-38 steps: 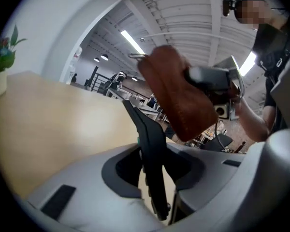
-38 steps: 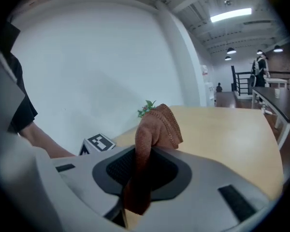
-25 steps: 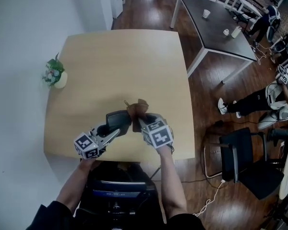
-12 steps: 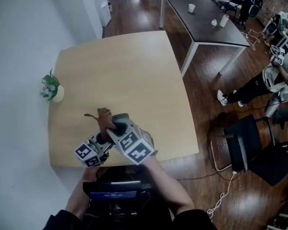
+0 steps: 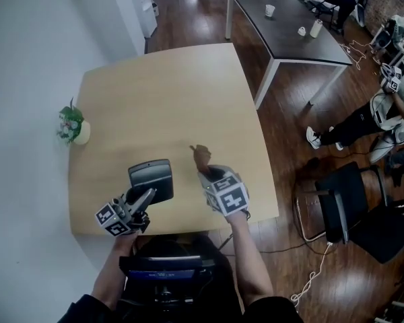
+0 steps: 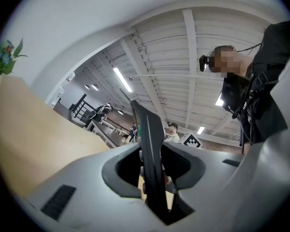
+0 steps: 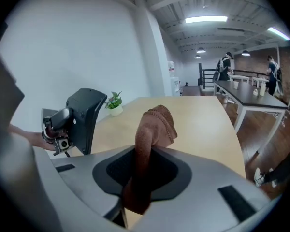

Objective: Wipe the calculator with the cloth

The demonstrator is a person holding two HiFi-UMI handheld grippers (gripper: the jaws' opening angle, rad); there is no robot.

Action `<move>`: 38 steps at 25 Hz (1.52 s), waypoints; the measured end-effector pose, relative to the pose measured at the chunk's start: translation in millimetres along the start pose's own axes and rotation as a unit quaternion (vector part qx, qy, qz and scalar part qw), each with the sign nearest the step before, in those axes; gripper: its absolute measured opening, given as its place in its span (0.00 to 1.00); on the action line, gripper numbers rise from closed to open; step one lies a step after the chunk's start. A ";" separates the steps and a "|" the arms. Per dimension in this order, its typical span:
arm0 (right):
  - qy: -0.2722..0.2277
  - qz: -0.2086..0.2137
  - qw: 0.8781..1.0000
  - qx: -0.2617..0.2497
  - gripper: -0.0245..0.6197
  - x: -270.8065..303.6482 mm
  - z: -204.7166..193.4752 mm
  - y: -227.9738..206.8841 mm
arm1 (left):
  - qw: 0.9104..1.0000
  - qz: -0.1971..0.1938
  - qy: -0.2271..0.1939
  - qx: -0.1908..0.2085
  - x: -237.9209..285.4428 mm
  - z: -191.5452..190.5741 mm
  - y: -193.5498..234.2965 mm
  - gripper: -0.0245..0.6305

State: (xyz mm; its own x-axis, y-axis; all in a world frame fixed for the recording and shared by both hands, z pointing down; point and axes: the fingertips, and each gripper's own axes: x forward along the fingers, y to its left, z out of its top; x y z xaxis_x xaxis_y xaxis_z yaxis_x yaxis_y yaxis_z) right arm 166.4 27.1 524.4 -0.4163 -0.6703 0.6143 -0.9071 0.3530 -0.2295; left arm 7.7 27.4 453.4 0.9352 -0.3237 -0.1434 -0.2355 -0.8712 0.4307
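1. Head view has us holding the calculator [image 5: 151,178] in the left hand-held gripper [image 5: 146,196], raised over the near left part of the tabletop [image 5: 168,86].
2. In the left gripper view, we see the jaws set narrow and clamped on the calculator's lower edge. The dark slab stands edge-on between them.
3. Our right hand-held gripper [image 5: 205,168] pinches the brown cloth [image 5: 200,155]. The cloth's bunched end pokes out beyond the jaws.
4. We see the cloth to the right of the calculator, apart from it and not touching.
5. From the right gripper view, the calculator stands nearly upright in the left hand-held gripper.
6. We also see a small potted plant [image 5: 73,123] near the tabletop's left edge, well apart from both hand-held grippers.
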 end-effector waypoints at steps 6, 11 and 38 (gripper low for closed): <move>-0.120 0.111 0.986 -0.018 0.16 -41.9 83.0 87.2 | 0.999 0.011 0.035 0.024 3.7 -7.5 3.6 0.22; -0.127 0.172 0.968 -0.130 0.16 -31.8 113.1 173.8 | 0.997 -0.002 0.053 0.058 11.0 -15.5 -12.1 0.22; 0.104 0.099 0.989 0.039 0.16 32.4 -107.3 72.4 | 0.785 0.333 0.463 0.242 -58.1 -128.9 154.4 0.23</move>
State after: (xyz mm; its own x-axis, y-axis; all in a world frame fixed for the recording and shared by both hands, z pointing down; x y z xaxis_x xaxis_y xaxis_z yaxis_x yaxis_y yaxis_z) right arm 94.0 101.0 608.7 -0.5717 -0.4421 0.6912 -0.8145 0.4070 -0.4135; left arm -48.9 -40.8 643.1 0.3002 -0.5549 0.7759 -0.6166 -0.7335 -0.2860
